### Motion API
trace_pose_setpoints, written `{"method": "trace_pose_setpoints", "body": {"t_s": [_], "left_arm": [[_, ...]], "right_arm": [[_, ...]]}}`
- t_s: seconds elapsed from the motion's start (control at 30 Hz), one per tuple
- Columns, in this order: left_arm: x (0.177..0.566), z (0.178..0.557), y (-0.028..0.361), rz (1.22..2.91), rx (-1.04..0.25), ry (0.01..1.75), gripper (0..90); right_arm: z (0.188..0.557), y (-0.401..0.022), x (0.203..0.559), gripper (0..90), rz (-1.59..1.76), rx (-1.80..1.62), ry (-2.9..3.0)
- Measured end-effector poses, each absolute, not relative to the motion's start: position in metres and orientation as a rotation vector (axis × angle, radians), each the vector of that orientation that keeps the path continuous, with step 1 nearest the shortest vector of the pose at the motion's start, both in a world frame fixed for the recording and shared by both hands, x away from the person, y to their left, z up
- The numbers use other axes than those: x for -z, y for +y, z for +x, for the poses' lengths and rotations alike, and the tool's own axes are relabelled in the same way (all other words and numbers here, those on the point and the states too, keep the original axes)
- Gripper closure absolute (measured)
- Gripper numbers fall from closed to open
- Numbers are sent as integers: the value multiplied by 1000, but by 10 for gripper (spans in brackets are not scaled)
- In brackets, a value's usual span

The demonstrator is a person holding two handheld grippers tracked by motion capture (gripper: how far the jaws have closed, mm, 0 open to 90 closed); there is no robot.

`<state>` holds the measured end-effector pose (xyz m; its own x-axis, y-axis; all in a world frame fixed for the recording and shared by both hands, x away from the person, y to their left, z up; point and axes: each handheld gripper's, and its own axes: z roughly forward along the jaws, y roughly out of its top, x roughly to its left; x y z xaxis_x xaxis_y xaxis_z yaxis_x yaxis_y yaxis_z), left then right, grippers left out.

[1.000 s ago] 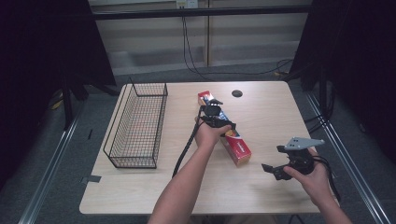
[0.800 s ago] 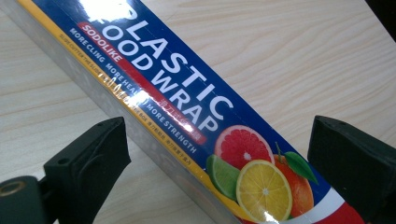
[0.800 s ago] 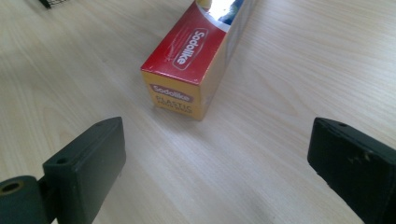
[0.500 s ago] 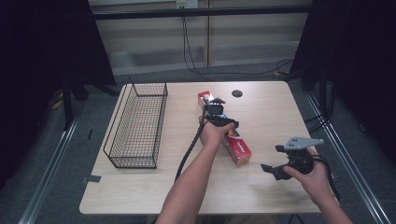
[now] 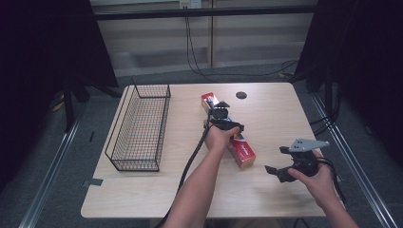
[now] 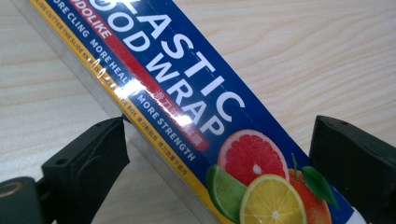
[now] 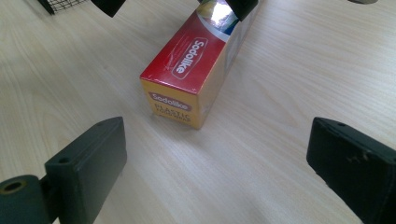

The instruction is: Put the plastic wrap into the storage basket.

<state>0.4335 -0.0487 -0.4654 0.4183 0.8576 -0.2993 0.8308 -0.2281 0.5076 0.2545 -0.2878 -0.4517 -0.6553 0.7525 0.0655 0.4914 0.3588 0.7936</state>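
A long plastic food wrap box (image 5: 242,151), red and blue with citrus pictures, lies slanted on the wooden table (image 5: 266,199). My left gripper (image 5: 223,124) points down over its middle. In the left gripper view the left gripper (image 6: 219,158) is open and its jaws straddle the box (image 6: 187,93), with the left jaw tip at the box's edge. My right gripper (image 5: 279,160) is held open above the table, right of the box's near end. The right gripper view has the open right gripper (image 7: 219,163) facing the red end of the box (image 7: 187,70), with only bare table between its jaws.
A black wire basket (image 5: 142,126) stands at the table's left side. A small dark round spot (image 5: 241,95) sits near the far edge. A cable trails from the left gripper along the forearm to the front edge.
The left hand and its gripper shifted slightly along the box toward the far end. The right gripper has barely moved.
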Motion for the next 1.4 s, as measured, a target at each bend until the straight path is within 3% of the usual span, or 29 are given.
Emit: {"method": "trace_pose_setpoints", "body": {"t_s": [0.23,0.8,1.07,1.17,1.4], "left_arm": [[462,428,-36,2069,-40,1430,103],[445,412,25,2156,4,1496,342],[441,420,37,2160,-16,1541,361],[441,426,33,2159,-77,1548,306],[450,441,23,2173,-90,1565,298]], "right_arm": [[255,-288,452,46,1099,-1187,2318],[258,-277,454,48,1066,-1151,2350],[256,-275,450,48,1073,-1193,2337],[256,-275,450,48,1069,-1193,2338],[256,-279,449,48,1081,-1204,2329]]}}
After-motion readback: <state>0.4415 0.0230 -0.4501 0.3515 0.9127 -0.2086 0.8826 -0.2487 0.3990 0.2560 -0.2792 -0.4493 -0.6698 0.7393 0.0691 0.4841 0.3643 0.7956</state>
